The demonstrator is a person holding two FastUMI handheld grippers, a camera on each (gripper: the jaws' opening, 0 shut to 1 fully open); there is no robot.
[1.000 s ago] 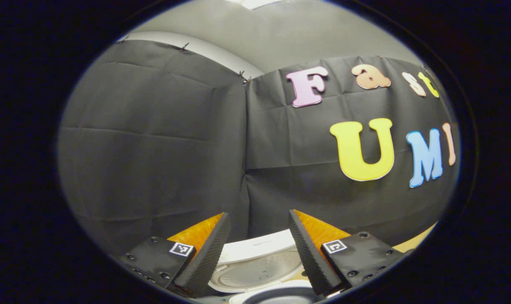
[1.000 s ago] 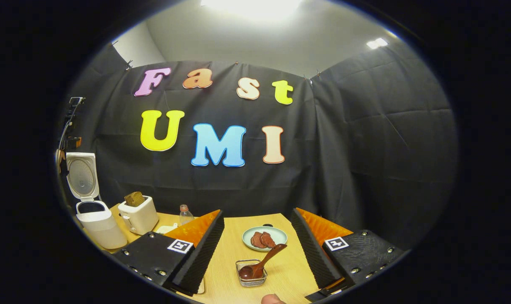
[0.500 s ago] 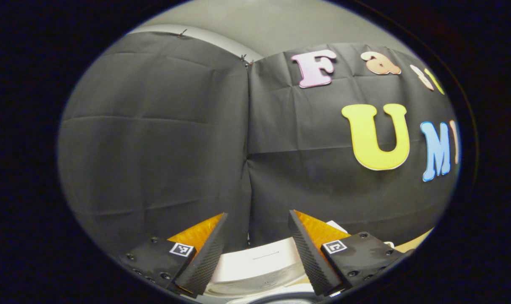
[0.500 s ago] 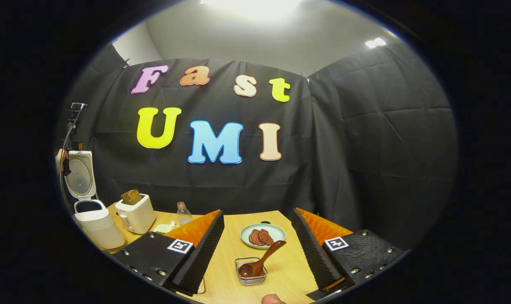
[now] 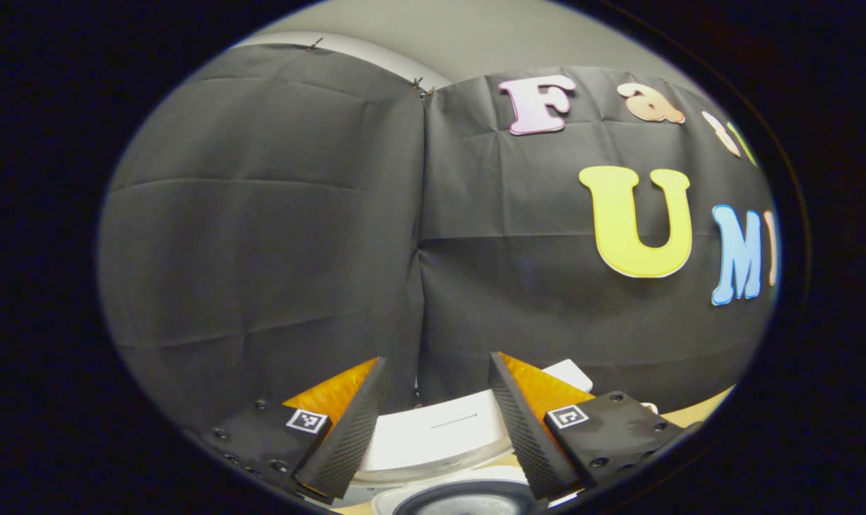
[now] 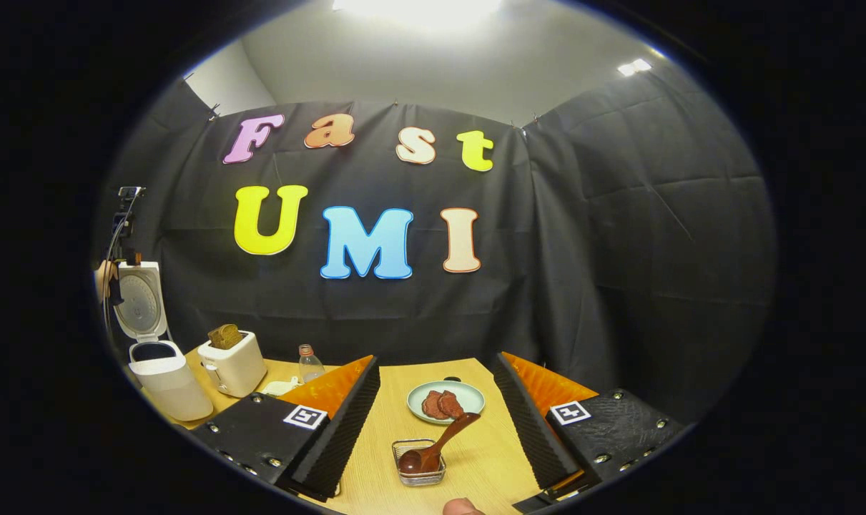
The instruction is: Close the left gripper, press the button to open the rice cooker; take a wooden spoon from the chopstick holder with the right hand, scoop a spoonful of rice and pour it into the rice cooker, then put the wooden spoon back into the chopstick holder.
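Lifted slightly, left gripper [image 5: 433, 422] jaws spread over open white rice cooker [image 6: 162, 372]; right gripper [image 6: 433, 422] jaws spread.

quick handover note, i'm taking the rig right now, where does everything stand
Left gripper: open, empty, above the rice cooker, whose lid stands up.
Right gripper: open, empty, hanging short of the wooden spoon.
The spoon rests in the small wire holder on the table, handle leaning up and right.
Done: cooker opened.
Left: grab spoon, scoop rice, pour into cooker, return spoon.
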